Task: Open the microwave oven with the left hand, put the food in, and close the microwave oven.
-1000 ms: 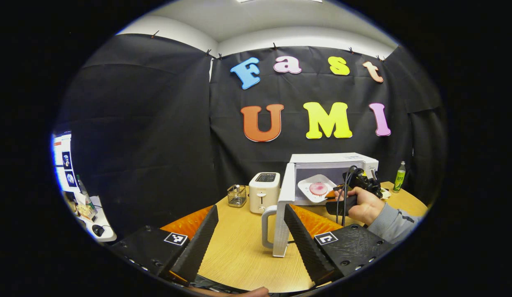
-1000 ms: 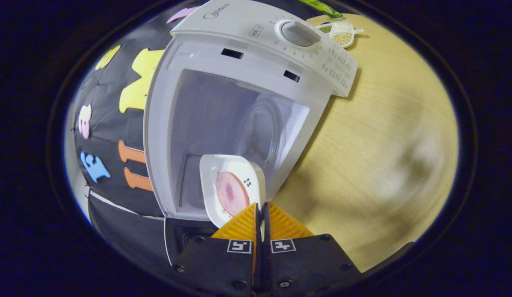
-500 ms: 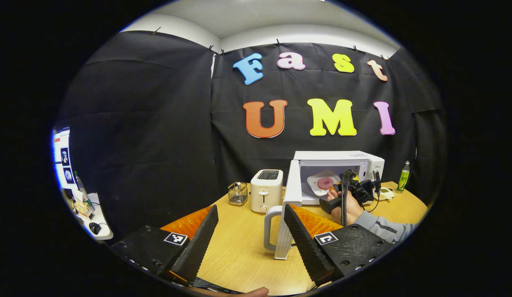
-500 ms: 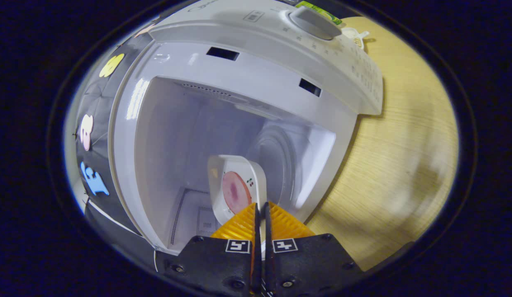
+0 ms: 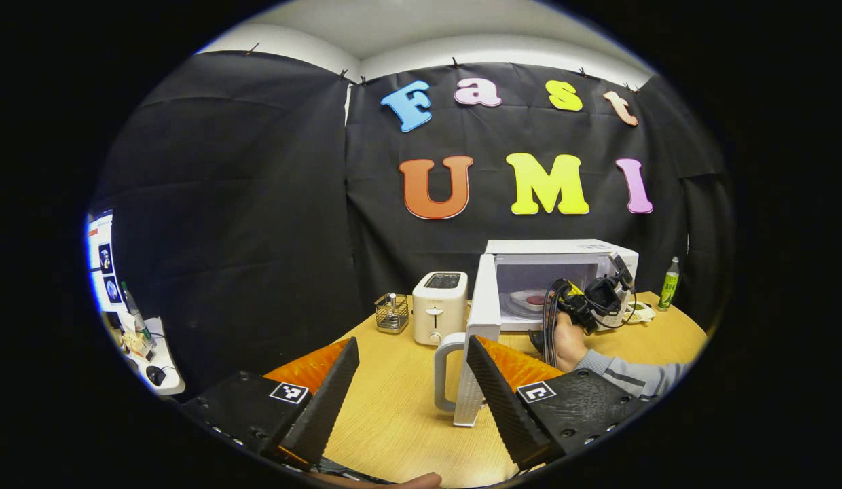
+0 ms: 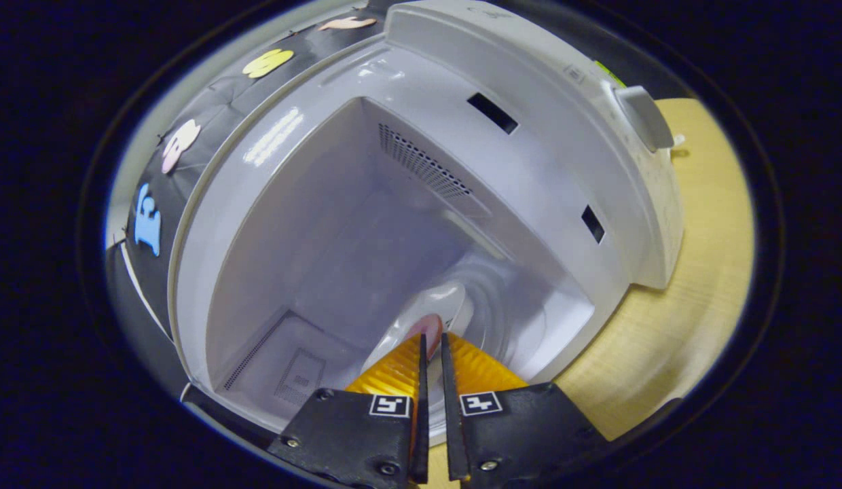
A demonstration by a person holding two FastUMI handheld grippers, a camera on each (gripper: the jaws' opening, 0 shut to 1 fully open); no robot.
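Observation:
The white microwave (image 5: 563,252) stands at the back right of the table with its door (image 5: 483,305) swung wide open toward me. My left gripper (image 5: 413,339) is open and empty, its fingers either side of the door's handle (image 5: 445,373) without touching it. In the right gripper view I look into the microwave (image 6: 529,136) cavity. My right gripper (image 6: 432,336) is shut on the near rim of the white plate (image 6: 438,305), which lies low on the turntable with a pink slice of food (image 6: 429,324) on it. The left gripper view shows the right gripper (image 5: 594,302), held by a hand, at the oven's mouth.
A cream toaster (image 5: 438,305) and a wire basket (image 5: 392,314) stand left of the open door. A green bottle (image 5: 669,282) and a small dish (image 5: 638,314) sit right of the oven. The wooden table (image 5: 394,421) stretches toward me. A side desk (image 5: 156,367) is far left.
My right gripper has carried the plate from the oven's mouth deep into the cavity and tipped it down flat onto the turntable. The left gripper has barely moved.

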